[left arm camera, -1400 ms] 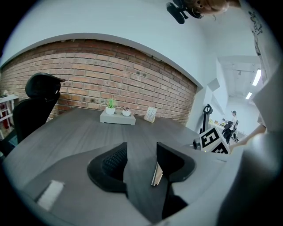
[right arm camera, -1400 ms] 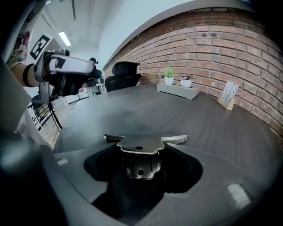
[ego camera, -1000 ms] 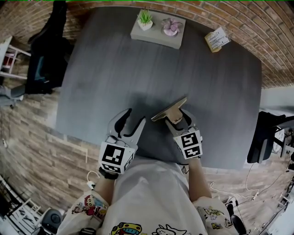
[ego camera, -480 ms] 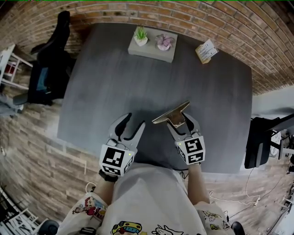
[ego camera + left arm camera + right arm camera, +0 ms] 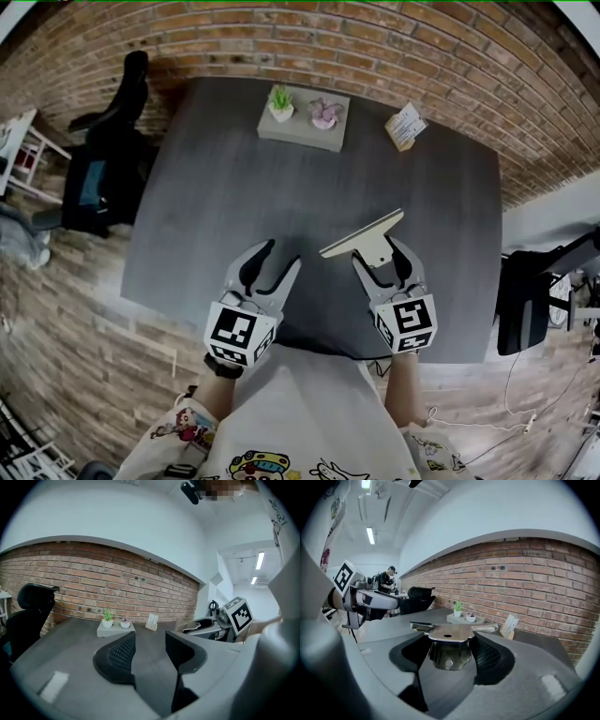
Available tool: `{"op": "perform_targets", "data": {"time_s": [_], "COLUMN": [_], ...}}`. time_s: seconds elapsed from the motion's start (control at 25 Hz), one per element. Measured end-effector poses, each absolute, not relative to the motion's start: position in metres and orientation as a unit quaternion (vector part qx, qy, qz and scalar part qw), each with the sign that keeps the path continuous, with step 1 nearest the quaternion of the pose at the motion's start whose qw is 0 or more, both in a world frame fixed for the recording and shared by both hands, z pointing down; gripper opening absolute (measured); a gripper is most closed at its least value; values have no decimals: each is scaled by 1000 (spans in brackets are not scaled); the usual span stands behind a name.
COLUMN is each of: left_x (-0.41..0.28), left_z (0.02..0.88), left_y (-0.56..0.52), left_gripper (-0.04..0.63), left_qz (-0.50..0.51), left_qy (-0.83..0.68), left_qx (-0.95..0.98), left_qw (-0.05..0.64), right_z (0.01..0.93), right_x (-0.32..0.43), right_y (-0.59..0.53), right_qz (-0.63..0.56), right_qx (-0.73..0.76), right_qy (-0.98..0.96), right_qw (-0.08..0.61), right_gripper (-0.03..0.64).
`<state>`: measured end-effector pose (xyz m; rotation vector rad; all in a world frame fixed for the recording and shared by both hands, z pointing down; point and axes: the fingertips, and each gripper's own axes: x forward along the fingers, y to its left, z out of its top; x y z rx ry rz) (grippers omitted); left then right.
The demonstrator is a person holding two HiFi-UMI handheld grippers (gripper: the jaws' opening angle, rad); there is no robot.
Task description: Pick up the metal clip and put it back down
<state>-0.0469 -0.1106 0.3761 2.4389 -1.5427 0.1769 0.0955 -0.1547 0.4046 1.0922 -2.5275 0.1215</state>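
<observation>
Over the near edge of the dark bench (image 5: 216,187), the right gripper (image 5: 382,258) holds the metal clip (image 5: 361,236) off the surface. Its fingers (image 5: 492,656) pinch the clip's folded body while the flat bar lies crosswise ahead of them. Just beside it, the left gripper (image 5: 279,258) has its fingers (image 5: 117,656) spread wide with only bench top showing between them. A broad open stretch of bench lies ahead of both. Along the far edge, against the brick wall, sit a grey tray (image 5: 300,127) with two small plants and an upright card (image 5: 405,127). A black chair (image 5: 103,159) stands off the left edge.
</observation>
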Motion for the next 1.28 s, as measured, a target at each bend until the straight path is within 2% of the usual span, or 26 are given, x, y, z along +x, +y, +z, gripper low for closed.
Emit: {"op": "perform_targets", "data": {"time_s": [0.32,0.8,1.28], "left_x": [-40,-35,-40], "left_z": [344,322,324], "left_y": [-109,-109,-114], "left_gripper": [165,55,-2], "left_qz": [47,35,46], "left_qy": [-517,-515,-521], "left_qx": [849,852,847], "left_qw": [102,84,94], "right_z": [363,335,346], "right_x": [113,152,147], "right_y": [-141,-128,-131], "right_qz": [36,62,84], "right_qx": [404,440,437], "right_qy": [-902,-890,-889], "right_qw": [150,98,103], "right_gripper": [284,284,284]}}
